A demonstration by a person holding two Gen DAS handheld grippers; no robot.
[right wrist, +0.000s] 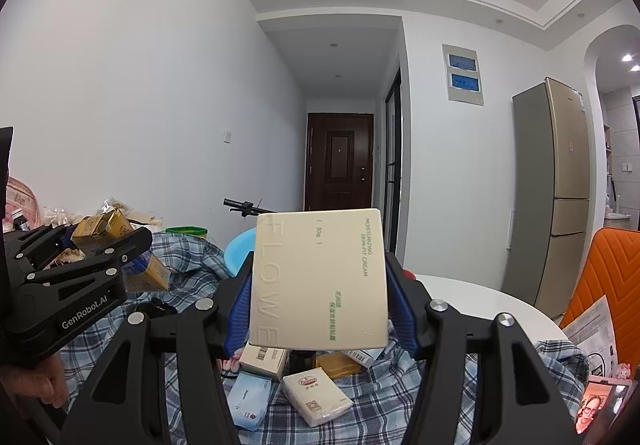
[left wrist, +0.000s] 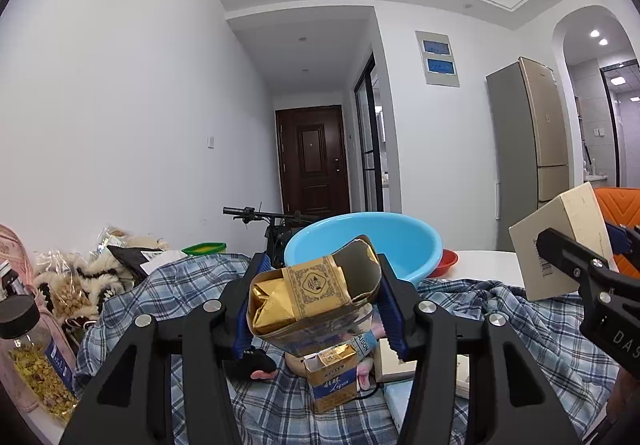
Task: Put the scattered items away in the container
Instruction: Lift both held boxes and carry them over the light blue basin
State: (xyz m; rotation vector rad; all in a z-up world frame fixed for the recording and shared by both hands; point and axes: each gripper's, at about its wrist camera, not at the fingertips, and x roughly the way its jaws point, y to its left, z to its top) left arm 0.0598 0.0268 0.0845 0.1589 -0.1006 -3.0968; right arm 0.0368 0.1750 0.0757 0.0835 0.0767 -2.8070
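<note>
My left gripper (left wrist: 316, 285) is shut on an opened gold and blue cigarette pack (left wrist: 316, 301), lifted above the checked cloth. That pack (right wrist: 108, 229) and the left gripper (right wrist: 100, 245) also show at the left of the right wrist view. My right gripper (right wrist: 320, 281) is shut on a flat cream box (right wrist: 320, 281) printed "FLOWE", held upright; the same box (left wrist: 568, 241) appears at the right of the left wrist view. Behind both stands a light blue basin (left wrist: 372, 241), partly hidden by the cream box in the right wrist view (right wrist: 240, 249).
A blue checked shirt (left wrist: 192, 285) covers the white round table (right wrist: 480, 301). On it lie a second gold pack (left wrist: 332, 377), tissue packets (right wrist: 316, 393), small boxes (right wrist: 264, 359). A jar (left wrist: 32, 357), snack bags (left wrist: 68, 285), a red dish (left wrist: 446, 261), an orange chair (right wrist: 612, 269) surround it.
</note>
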